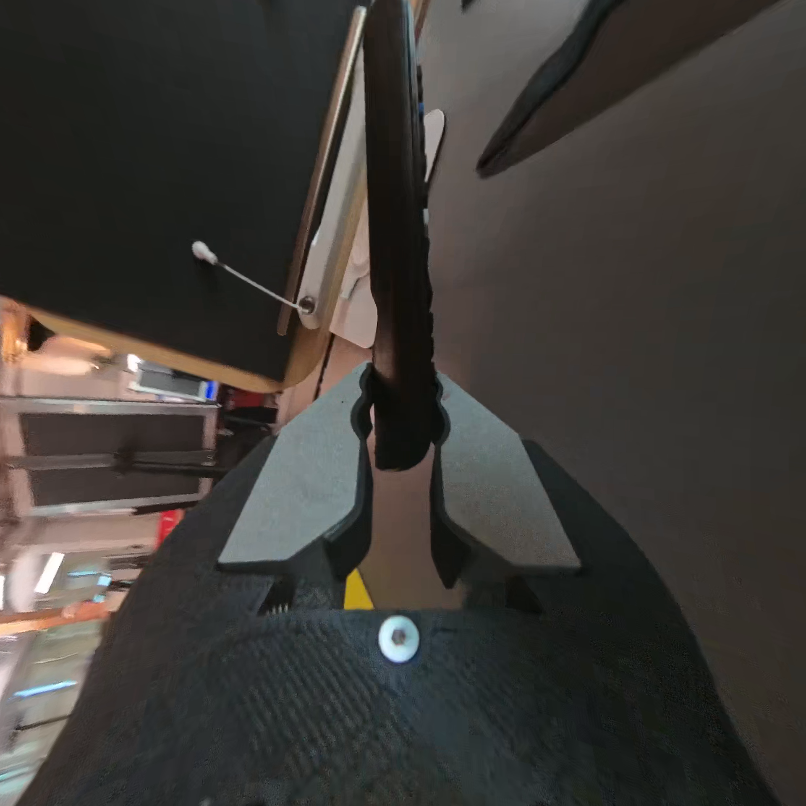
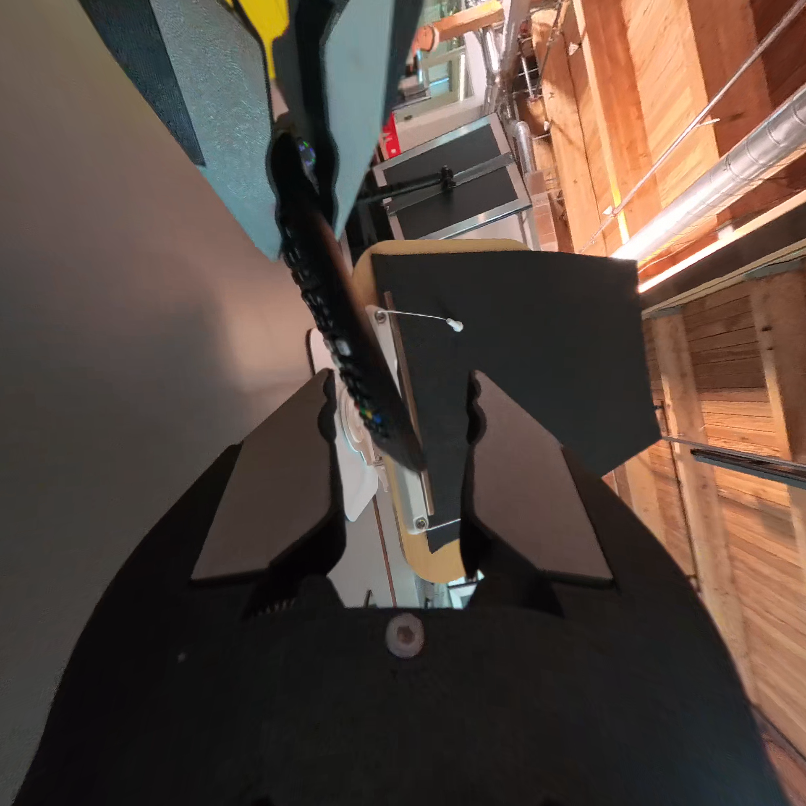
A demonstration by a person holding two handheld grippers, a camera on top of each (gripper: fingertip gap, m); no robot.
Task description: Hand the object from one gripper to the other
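Each camera sits just behind its own tongs and looks forward along the two fingers, very close in. The left wrist view is rolled sideways, facing past the left tongs (image 1: 403, 410) toward a black cloth-covered board with a pale wooden rim (image 1: 152, 174) and a blurred room beyond. The right wrist view, also rolled, faces the opposite way along the right tongs (image 2: 399, 410); the left tongs (image 2: 305, 209) appear at its top. Both views share the long black button-covered remote control (image 1: 399, 218) (image 2: 344, 349) and that board (image 2: 523, 349).
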